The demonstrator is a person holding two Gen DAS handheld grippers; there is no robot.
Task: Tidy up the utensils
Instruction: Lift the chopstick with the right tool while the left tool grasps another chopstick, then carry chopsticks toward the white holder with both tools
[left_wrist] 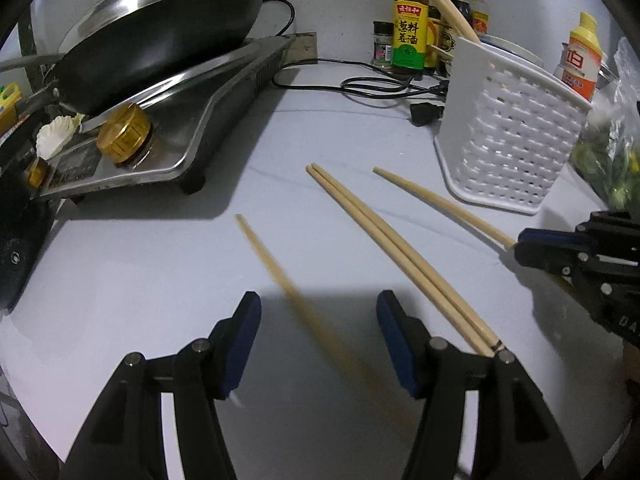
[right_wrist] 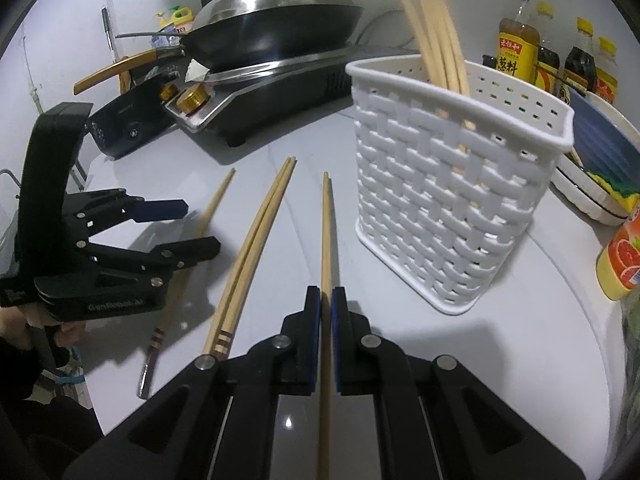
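Several wooden chopsticks lie on the pale counter. My right gripper (right_wrist: 326, 292) is shut on a single chopstick (right_wrist: 326, 232) that points towards the stove; the left wrist view shows this gripper (left_wrist: 520, 242) at the right edge, shut on that chopstick (left_wrist: 440, 204). A pair of chopsticks (left_wrist: 384, 240) (right_wrist: 256, 240) lies side by side in the middle. My left gripper (left_wrist: 318, 300) (right_wrist: 202, 224) is open, and a further single chopstick (left_wrist: 272, 256) (right_wrist: 218, 196) lies between its fingers, untouched by the pads. The white woven basket (right_wrist: 440, 208) (left_wrist: 512, 140) stands upright and holds several chopsticks (right_wrist: 436, 40).
A covered black wok (left_wrist: 160, 40) sits on a steel cooker (left_wrist: 192, 120) at the back left. Sauce bottles (left_wrist: 408, 32) and a black power cord (left_wrist: 360, 88) line the back wall. Stacked plates (right_wrist: 600, 168), an orange bottle (right_wrist: 624, 256) and a bag of greens (left_wrist: 608, 152) crowd the right.
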